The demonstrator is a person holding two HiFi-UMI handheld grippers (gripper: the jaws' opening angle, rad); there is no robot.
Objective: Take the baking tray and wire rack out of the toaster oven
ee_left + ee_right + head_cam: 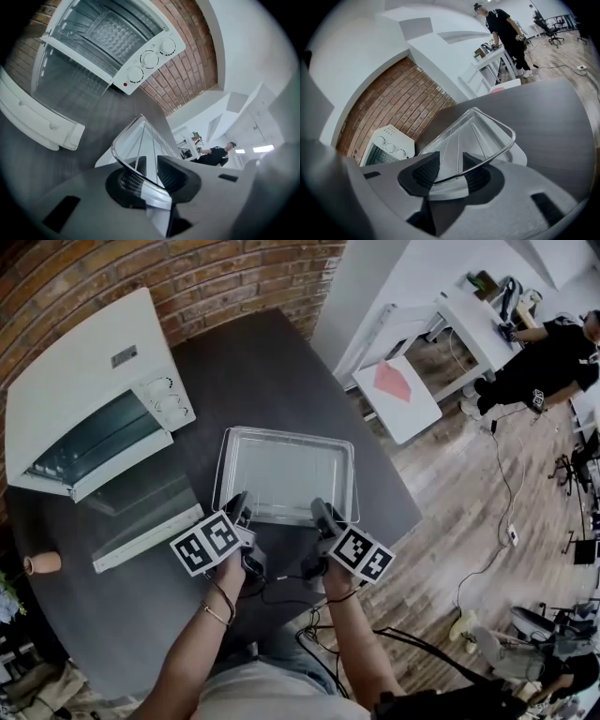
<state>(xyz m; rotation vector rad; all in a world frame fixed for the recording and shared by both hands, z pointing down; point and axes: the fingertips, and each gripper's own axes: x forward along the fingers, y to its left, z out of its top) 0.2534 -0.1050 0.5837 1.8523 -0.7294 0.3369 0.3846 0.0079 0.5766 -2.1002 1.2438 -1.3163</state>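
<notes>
- We have the baking tray [286, 438], with the wire rack [480, 133] in it, on the table [281, 362] at frame centre; the toaster oven [84, 390] stands open at upper left.
- The left gripper [239, 504] pinches the tray's near rim, while the right gripper [321, 512] has its jaws loose around it.
- We judge the set-down done; next we release and withdraw.

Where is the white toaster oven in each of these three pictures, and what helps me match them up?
Head view: toaster oven at upper left, door open.
Left gripper view: toaster oven fills the top left, door open.
Right gripper view: toaster oven small, at lower left.
Shared landmark: the brick wall behind it.
</notes>
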